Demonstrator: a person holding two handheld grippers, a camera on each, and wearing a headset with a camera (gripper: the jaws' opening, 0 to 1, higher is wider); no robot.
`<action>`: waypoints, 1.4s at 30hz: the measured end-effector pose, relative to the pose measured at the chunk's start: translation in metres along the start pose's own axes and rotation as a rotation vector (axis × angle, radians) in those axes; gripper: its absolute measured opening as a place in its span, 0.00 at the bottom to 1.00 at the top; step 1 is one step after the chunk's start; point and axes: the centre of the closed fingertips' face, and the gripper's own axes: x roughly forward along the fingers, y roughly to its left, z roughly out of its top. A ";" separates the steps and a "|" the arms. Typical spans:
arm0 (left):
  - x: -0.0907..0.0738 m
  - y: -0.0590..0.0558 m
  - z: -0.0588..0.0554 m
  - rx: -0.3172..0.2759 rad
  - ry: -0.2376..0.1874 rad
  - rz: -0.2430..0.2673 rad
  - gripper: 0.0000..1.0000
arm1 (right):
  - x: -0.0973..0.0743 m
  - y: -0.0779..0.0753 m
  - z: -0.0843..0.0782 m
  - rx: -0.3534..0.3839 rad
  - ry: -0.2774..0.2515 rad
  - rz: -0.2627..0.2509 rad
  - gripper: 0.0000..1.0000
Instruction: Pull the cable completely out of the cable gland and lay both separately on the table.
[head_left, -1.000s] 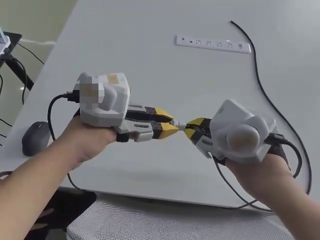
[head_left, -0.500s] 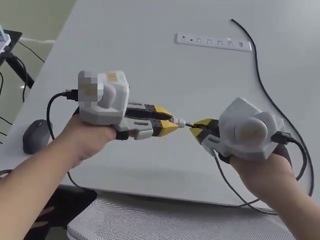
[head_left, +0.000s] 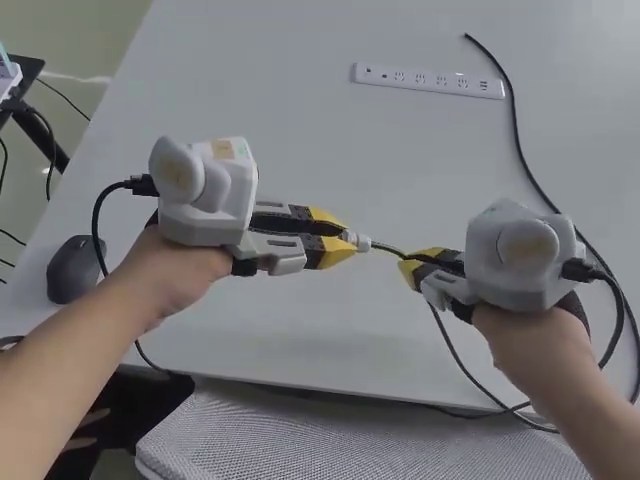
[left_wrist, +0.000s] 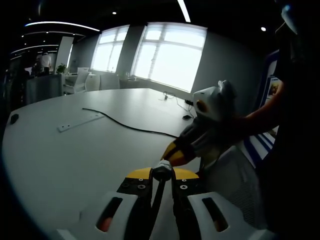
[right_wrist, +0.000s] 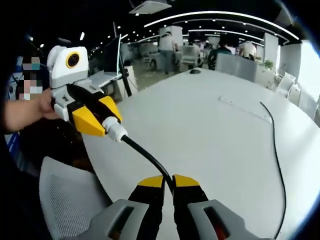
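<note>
The gland (head_left: 358, 242) is clamped at the very tips of the left gripper (head_left: 345, 243), whose jaws are closed down onto it. The cable (head_left: 385, 250) is pinched between the almost touching jaws of the right gripper (head_left: 408, 268). Both are held in the air above the table (head_left: 300, 130), well to the near side of the power strip (head_left: 428, 82). The gland is below the strip's left end and the right gripper below its middle. A short black span, slightly bowed, is seen between gland and right jaws.

The cable is judged light, limp and rubber-sheathed, so it is best gripped close to the gland, where the pull runs straight. The gland is judged small, hard and smooth, and is best held across its body. Slipping of the sheath through the jaws is to be expected. How much cable is left inside cannot be told
</note>
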 end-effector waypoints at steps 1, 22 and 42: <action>0.000 0.000 0.000 -0.002 -0.001 0.000 0.14 | 0.000 -0.003 -0.003 0.044 0.005 -0.001 0.01; 0.002 -0.001 0.000 -0.001 -0.001 -0.009 0.14 | 0.012 -0.026 -0.049 0.483 0.061 -0.004 0.01; -0.001 0.003 0.003 -0.008 -0.011 0.004 0.14 | 0.004 -0.025 -0.040 0.326 0.041 -0.024 0.03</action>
